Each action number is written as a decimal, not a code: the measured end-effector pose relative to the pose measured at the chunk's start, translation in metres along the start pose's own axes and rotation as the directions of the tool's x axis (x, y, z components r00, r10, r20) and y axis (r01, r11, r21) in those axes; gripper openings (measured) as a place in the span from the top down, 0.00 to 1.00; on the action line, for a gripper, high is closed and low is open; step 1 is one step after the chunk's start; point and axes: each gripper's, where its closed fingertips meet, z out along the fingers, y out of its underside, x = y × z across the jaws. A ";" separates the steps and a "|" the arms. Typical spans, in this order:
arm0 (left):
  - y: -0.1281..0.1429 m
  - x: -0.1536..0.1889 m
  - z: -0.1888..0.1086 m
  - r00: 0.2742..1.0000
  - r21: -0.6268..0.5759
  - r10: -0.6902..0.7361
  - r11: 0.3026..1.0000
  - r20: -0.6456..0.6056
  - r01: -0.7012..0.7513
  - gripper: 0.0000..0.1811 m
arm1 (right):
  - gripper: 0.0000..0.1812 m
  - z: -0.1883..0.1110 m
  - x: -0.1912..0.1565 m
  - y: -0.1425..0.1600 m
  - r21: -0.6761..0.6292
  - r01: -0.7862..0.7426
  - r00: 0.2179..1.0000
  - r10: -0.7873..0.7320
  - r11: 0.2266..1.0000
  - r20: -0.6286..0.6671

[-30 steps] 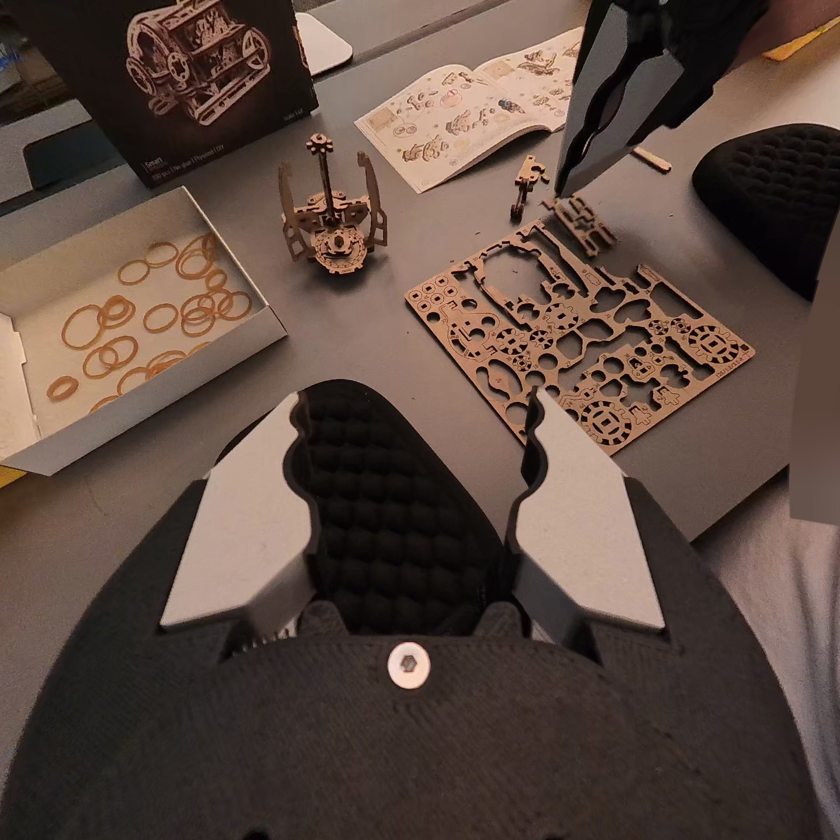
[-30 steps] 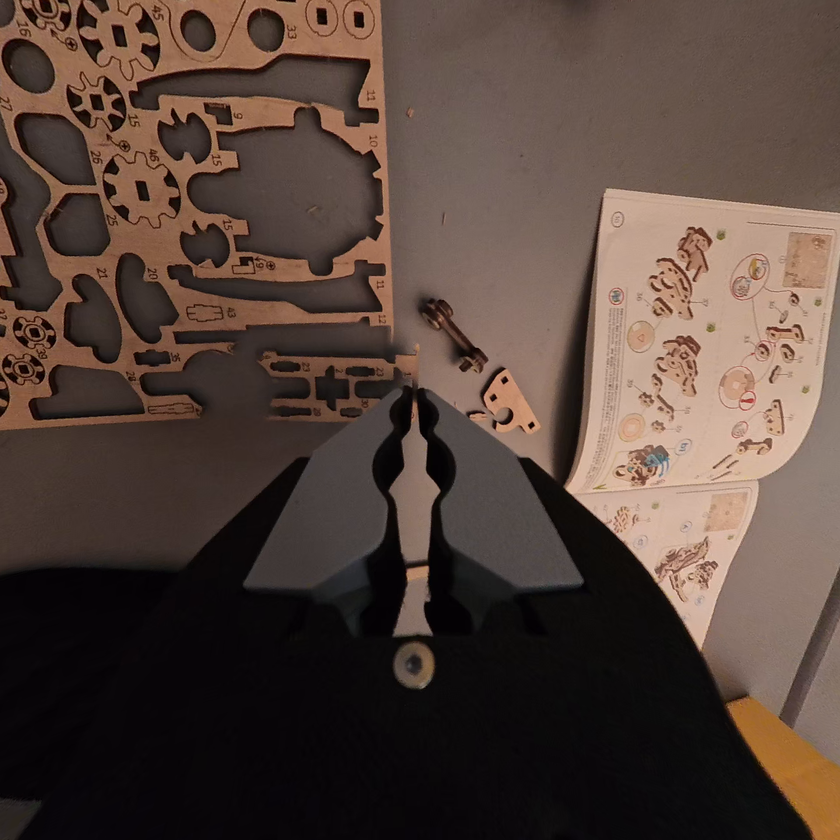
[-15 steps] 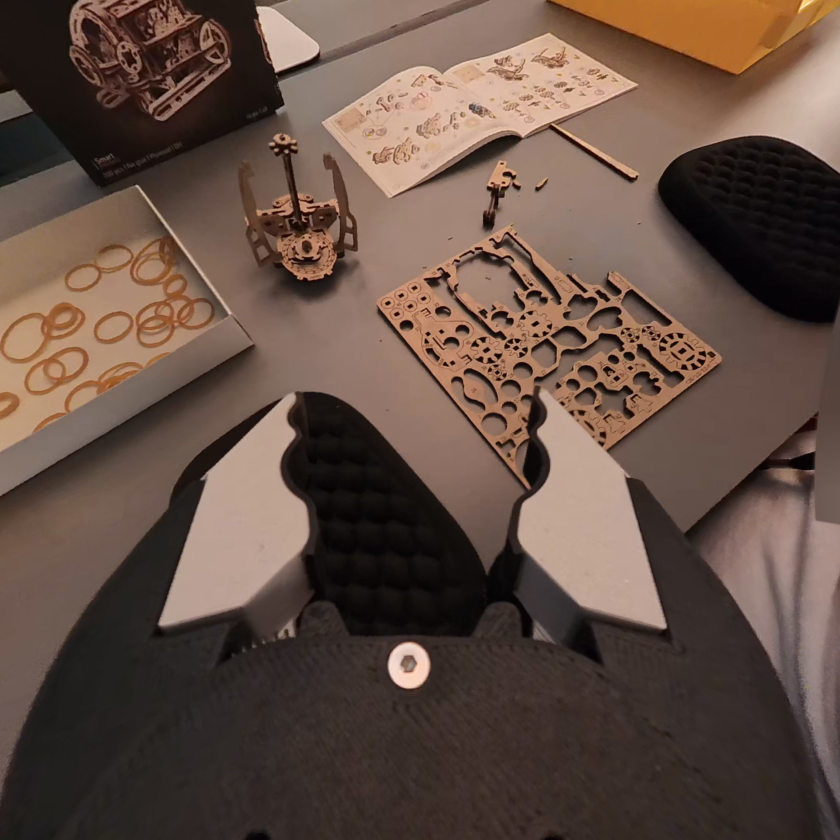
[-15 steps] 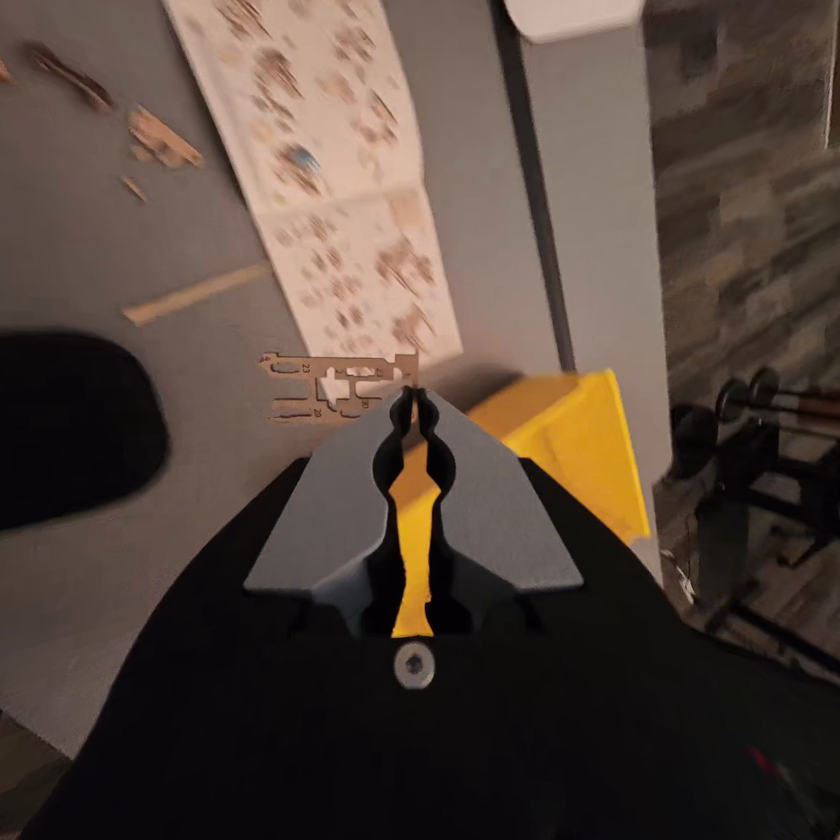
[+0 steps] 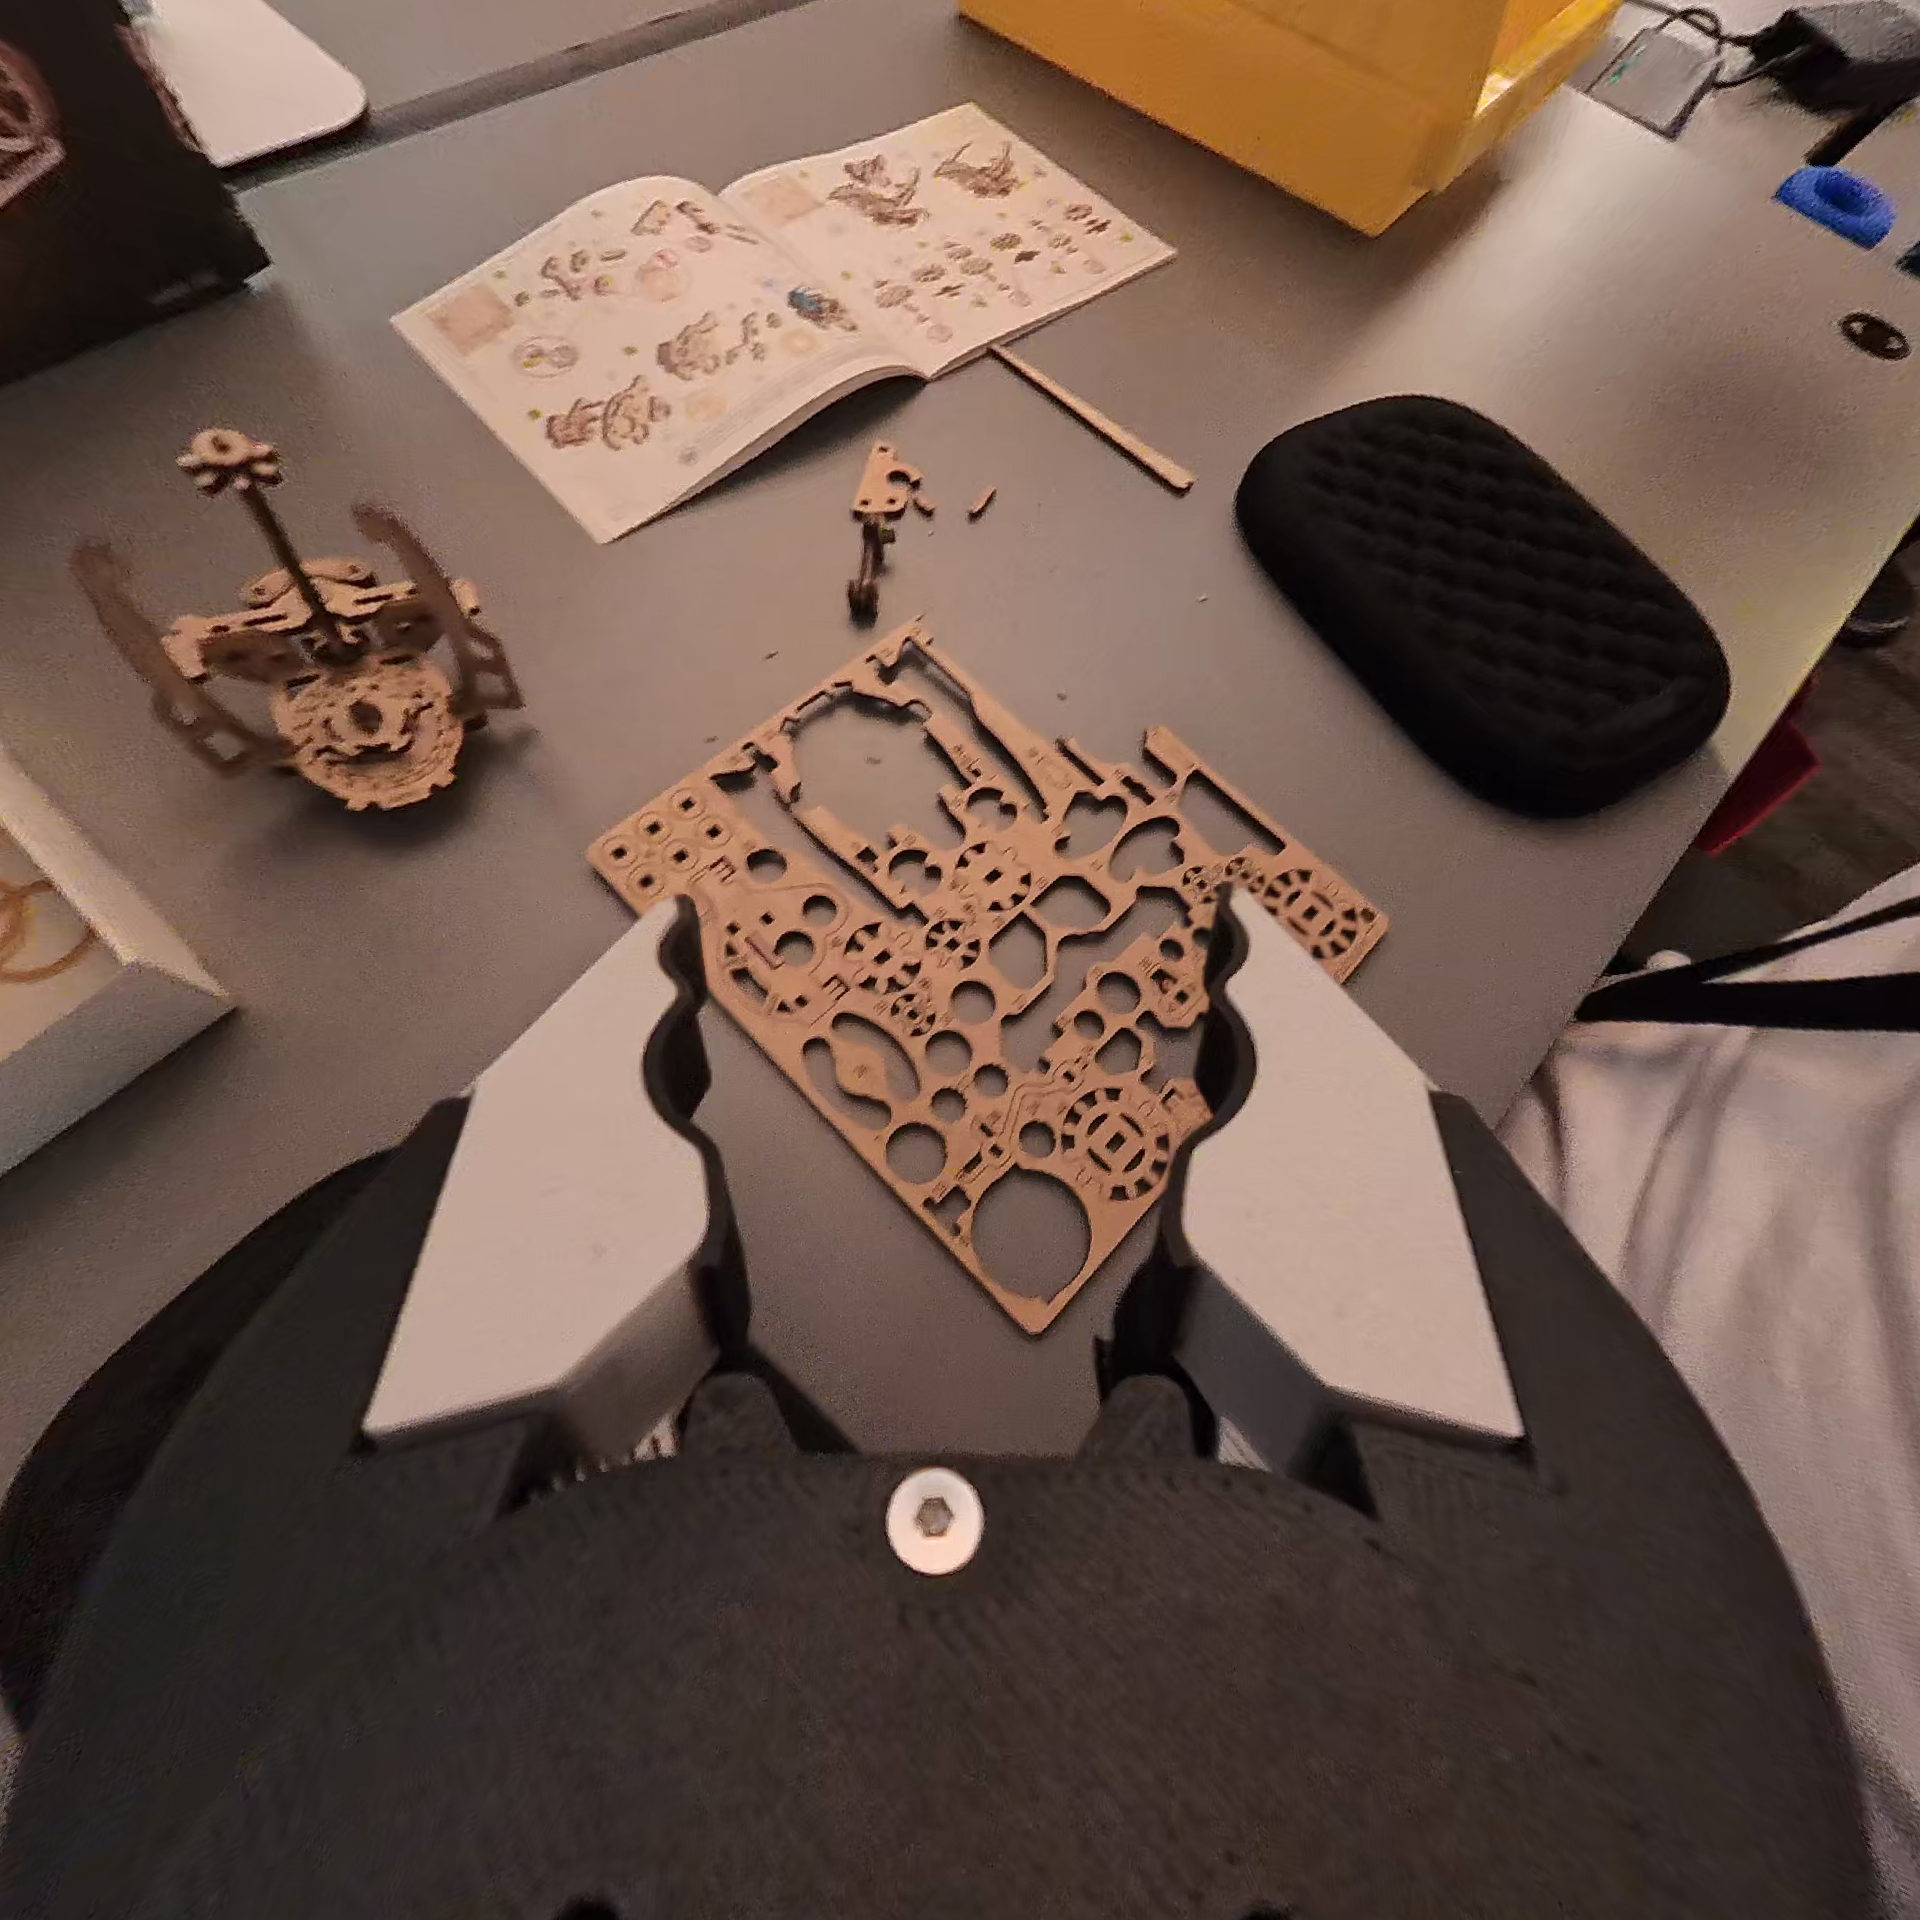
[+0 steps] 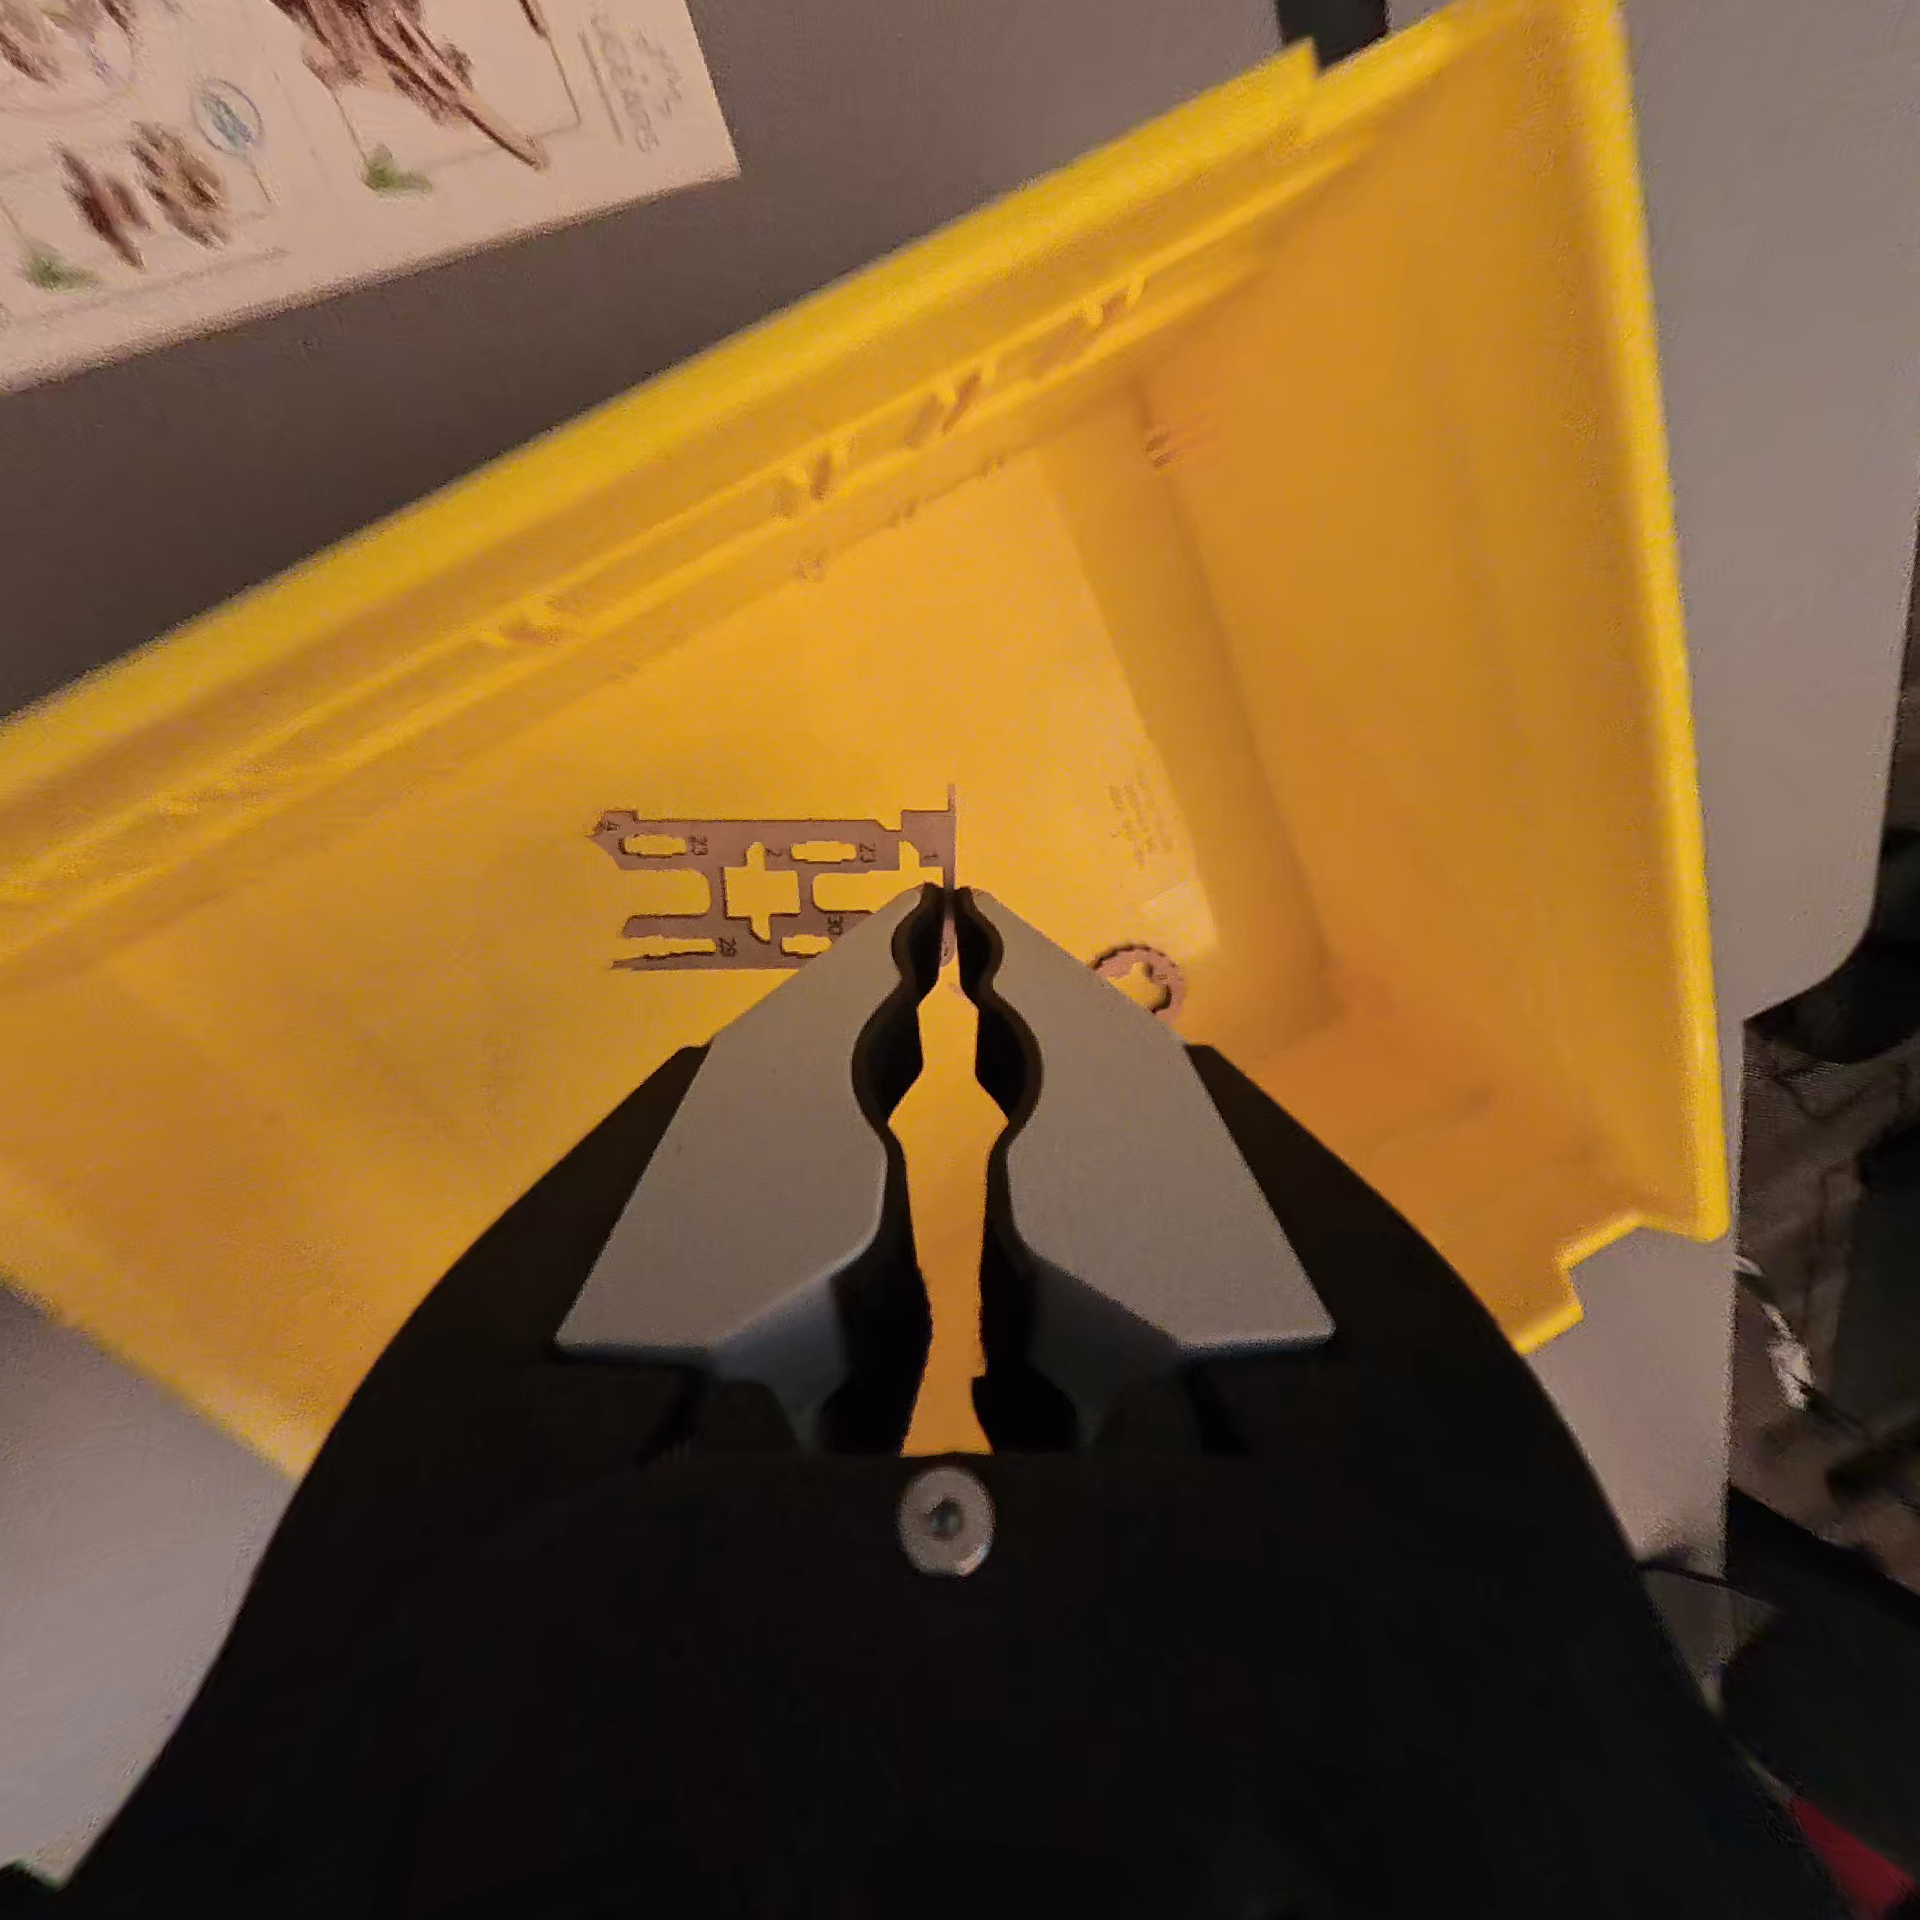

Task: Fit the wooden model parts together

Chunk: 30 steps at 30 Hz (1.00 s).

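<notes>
My left gripper [image 5: 951,914] is open and empty, held above the near half of the flat wooden parts sheet [image 5: 987,977] on the grey table. A half-built wooden model [image 5: 312,665] stands at the left. Two small loose wooden parts [image 5: 878,530] lie beyond the sheet. My right gripper [image 6: 945,894] is shut on the edge of a small cut-out scrap of wooden sheet [image 6: 774,894] and holds it over the inside of a yellow bin [image 6: 1403,520]. A small round wooden piece [image 6: 1138,977] lies in the bin.
An open instruction booklet [image 5: 769,291] lies at the back, with a thin wooden stick [image 5: 1091,416] beside it. A black padded rest [image 5: 1475,603] is at the right. A white tray with rubber bands [image 5: 62,977] is at the left. The yellow bin [image 5: 1278,94] stands at the back right. Spacing between my two grippers at the tips: around 55 cm. To reach the half-built wooden model [image 5: 312,665] in a straight line is about 15 cm for my left fingers, about 55 cm for my right.
My right gripper lifted the scrap off the parts sheet and swung right, from over the table to over the yellow bin. My left gripper moved right, from above a black pad to above the sheet.
</notes>
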 end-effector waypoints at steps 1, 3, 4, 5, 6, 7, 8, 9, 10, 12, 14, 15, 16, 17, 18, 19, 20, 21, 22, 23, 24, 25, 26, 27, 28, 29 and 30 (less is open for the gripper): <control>-0.003 0.003 0.003 1.000 0.002 -0.001 1.000 -0.014 0.001 0.47 | 1.00 0.009 0.004 0.004 -0.028 0.024 1.000 -0.024 0.999 -0.011; -0.008 0.009 0.009 0.999 0.001 -0.007 1.000 -0.048 0.007 0.47 | 1.00 0.024 0.010 0.012 -0.071 0.052 0.999 -0.053 0.996 -0.013; -0.010 0.012 0.012 0.998 -0.002 -0.009 1.000 -0.062 0.009 0.47 | 1.00 0.030 0.012 0.013 -0.075 0.056 0.998 -0.056 0.996 -0.005; -0.011 0.013 0.015 0.998 -0.007 -0.009 1.000 -0.070 0.009 0.47 | 1.00 0.036 0.013 0.012 -0.070 0.064 0.998 -0.064 0.996 -0.001; -0.012 0.014 0.018 0.997 -0.011 -0.009 1.000 -0.077 0.008 0.47 | 1.00 0.041 0.015 0.011 -0.059 0.073 0.997 -0.074 0.996 -0.002; -0.013 0.014 0.021 0.996 -0.016 -0.009 1.000 -0.083 0.008 0.47 | 0.99 0.045 0.016 0.010 -0.053 0.072 0.997 -0.073 0.996 -0.010; -0.013 0.014 0.024 0.996 -0.018 -0.011 1.000 -0.089 0.009 0.47 | 0.95 0.047 0.018 0.009 -0.055 0.067 0.997 -0.068 0.996 -0.018; -0.014 0.014 0.026 0.996 -0.019 -0.012 1.000 -0.093 0.010 0.47 | 0.92 0.048 0.022 0.008 -0.051 0.063 0.997 -0.066 0.997 -0.046; -0.016 0.014 0.027 0.995 -0.017 -0.011 1.000 -0.096 0.010 0.47 | 0.89 0.044 0.025 0.007 -0.037 0.065 0.994 -0.068 0.997 -0.083; -0.020 0.013 0.029 0.995 -0.004 -0.007 1.000 -0.104 0.007 0.47 | 0.88 0.025 0.034 0.007 -0.013 0.041 0.982 -0.043 0.999 -0.187; -0.022 0.010 0.033 0.994 -0.009 0.016 1.000 -0.107 -0.017 0.48 | 0.91 -0.016 0.043 0.008 0.006 0.004 0.934 -0.002 1.000 -0.357; -0.018 0.007 0.037 0.994 -0.037 0.036 0.999 -0.104 -0.040 0.48 | 0.92 -0.044 0.043 0.004 0.053 -0.022 0.892 0.043 0.998 -0.450; -0.014 0.003 0.043 0.993 -0.067 0.059 0.996 -0.103 -0.066 0.47 | 0.92 -0.074 0.037 -0.001 0.111 -0.055 0.844 0.106 0.992 -0.526; -0.010 0.001 0.049 0.990 -0.091 0.078 0.992 -0.115 -0.088 0.48 | 0.92 -0.105 0.023 -0.010 0.189 -0.074 0.798 0.172 0.979 -0.577; -0.006 0.001 0.056 0.986 -0.110 0.087 0.989 -0.142 -0.103 0.48 | 0.93 -0.131 -0.001 -0.025 0.289 -0.072 0.772 0.237 0.955 -0.590; -0.002 0.003 0.061 0.980 -0.128 0.089 0.985 -0.181 -0.113 0.50 | 0.93 -0.147 -0.036 -0.047 0.396 -0.058 0.790 0.285 0.916 -0.544; 0.002 0.007 0.066 0.971 -0.145 0.082 0.983 -0.223 -0.117 0.51 | 0.93 -0.153 -0.083 -0.076 0.498 -0.029 0.857 0.278 0.867 -0.434; 0.004 0.012 0.068 0.961 -0.156 0.070 0.981 -0.268 -0.115 0.51 | 0.93 -0.149 -0.140 -0.108 0.579 -0.002 0.935 0.207 0.815 -0.288; 0.006 0.023 0.068 0.943 -0.161 0.057 0.980 -0.329 -0.115 0.50 | 0.92 -0.139 -0.201 -0.135 0.630 0.011 0.987 0.093 0.776 -0.132; 0.009 0.033 0.066 0.923 -0.166 0.056 0.978 -0.381 -0.127 0.48 | 0.92 -0.124 -0.257 -0.155 0.651 0.010 1.000 -0.023 0.759 0.012; 0.013 0.039 0.066 0.916 -0.169 0.077 0.973 -0.394 -0.155 0.47 | 0.90 -0.107 -0.300 -0.170 0.651 0.007 0.989 -0.103 0.759 0.110; 0.020 0.043 0.066 0.914 -0.178 0.111 0.965 -0.389 -0.193 0.46 | 0.89 -0.088 -0.332 -0.181 0.637 0.009 0.974 -0.153 0.771 0.170; 0.029 0.047 0.065 0.914 -0.193 0.149 0.953 -0.378 -0.235 0.45 | 0.90 -0.069 -0.354 -0.189 0.613 0.023 0.960 -0.188 0.790 0.207; 0.037 0.050 0.064 0.916 -0.207 0.182 0.941 -0.358 -0.268 0.44 | 0.89 -0.052 -0.371 -0.196 0.594 0.041 0.947 -0.220 0.804 0.233; 0.043 0.055 0.063 0.918 -0.210 0.206 0.934 -0.340 -0.288 0.44 | 0.89 -0.040 -0.384 -0.203 0.585 0.058 0.928 -0.259 0.809 0.266; 0.047 0.060 0.061 0.920 -0.204 0.225 0.932 -0.322 -0.299 0.43 | 0.87 -0.031 -0.395 -0.209 0.582 0.070 0.905 -0.296 0.810 0.304; 0.050 0.062 0.061 0.927 -0.192 0.242 0.933 -0.288 -0.303 0.43 | 0.84 -0.024 -0.401 -0.214 0.577 0.081 0.889 -0.320 0.813 0.326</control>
